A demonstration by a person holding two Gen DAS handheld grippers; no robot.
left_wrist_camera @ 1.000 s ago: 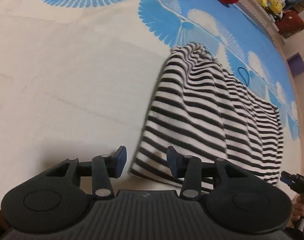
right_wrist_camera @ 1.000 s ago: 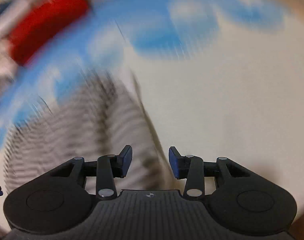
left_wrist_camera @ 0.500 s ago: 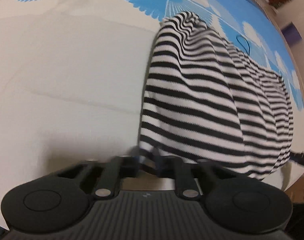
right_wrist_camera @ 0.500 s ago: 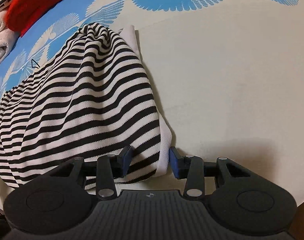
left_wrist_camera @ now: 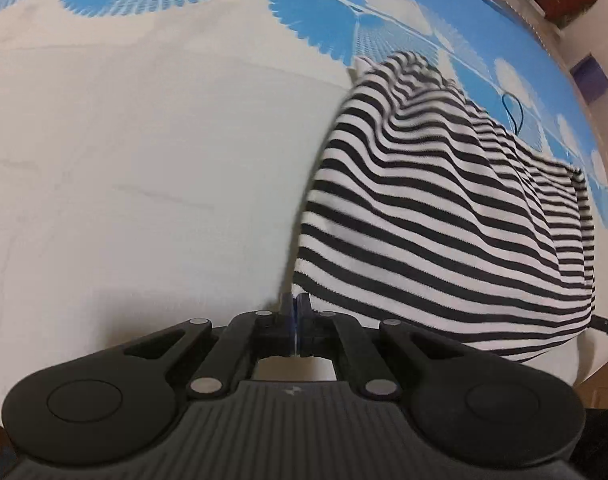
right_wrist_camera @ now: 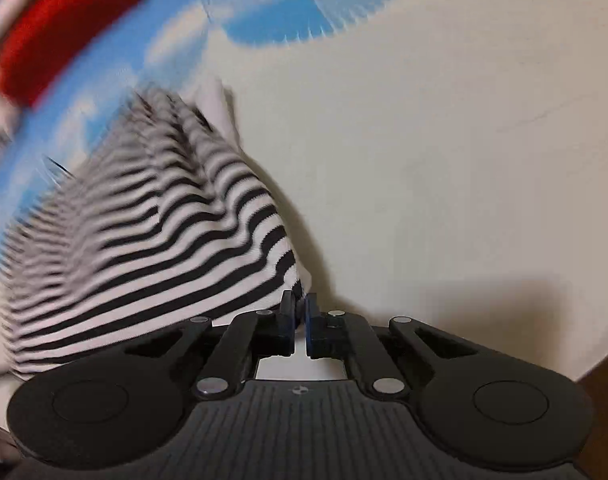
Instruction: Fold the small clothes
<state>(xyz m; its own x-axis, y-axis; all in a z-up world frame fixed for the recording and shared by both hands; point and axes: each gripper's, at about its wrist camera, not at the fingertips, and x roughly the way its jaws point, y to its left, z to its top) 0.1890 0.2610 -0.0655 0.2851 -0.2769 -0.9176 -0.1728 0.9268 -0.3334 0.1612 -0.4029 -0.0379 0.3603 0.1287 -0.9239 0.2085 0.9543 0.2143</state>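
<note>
Striped knit garment (left_wrist_camera: 444, 216) spread on cream-and-blue mat (left_wrist_camera: 144, 160), near hem pulled up toward both cameras. Left gripper (left_wrist_camera: 297, 312) pressed together on near left corner of hem; right gripper (right_wrist_camera: 300, 312) pinched on near right corner (thin fold of cloth visible between blue pads). Long axis of cloth running away from grippers, far end resting on blue print. Next move judged: carry near edge forward over far edge, both hands level. Red item (right_wrist_camera: 64, 32) beyond, well apart.
</note>
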